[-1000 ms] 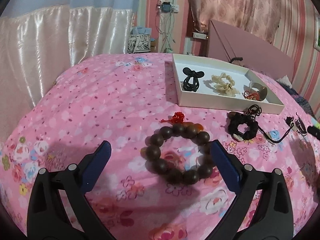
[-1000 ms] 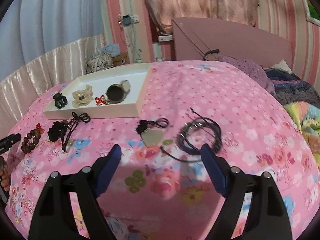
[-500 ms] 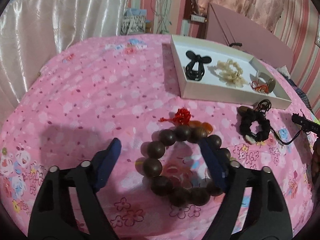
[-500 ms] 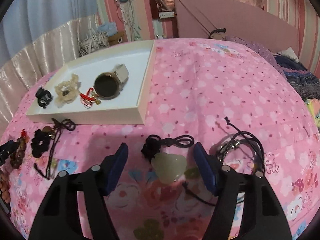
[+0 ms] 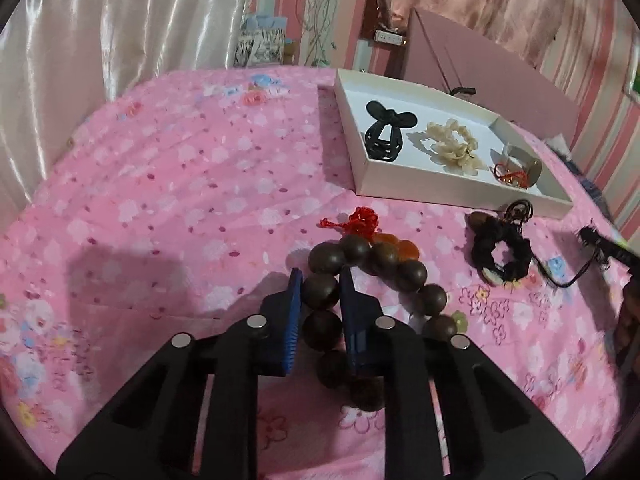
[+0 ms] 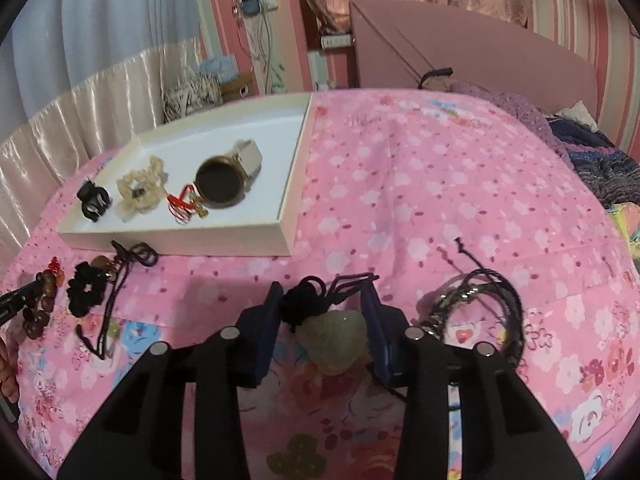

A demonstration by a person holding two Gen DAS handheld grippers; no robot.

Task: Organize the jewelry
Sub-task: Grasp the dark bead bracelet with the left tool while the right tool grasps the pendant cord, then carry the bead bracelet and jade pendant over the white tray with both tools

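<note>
Now your left gripper (image 5: 320,280) is pinching bead bracelet (image 5: 372,300); right gripper (image 6: 322,298) half-open, straddling jade pendant (image 6: 334,338), not yet gripping.

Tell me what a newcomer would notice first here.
The left gripper is shut on a dark bead bracelet on the pink bedspread. The right gripper brackets a pale green pendant on black cord. Behind both sits a white tray holding a watch and hair clips.
</note>
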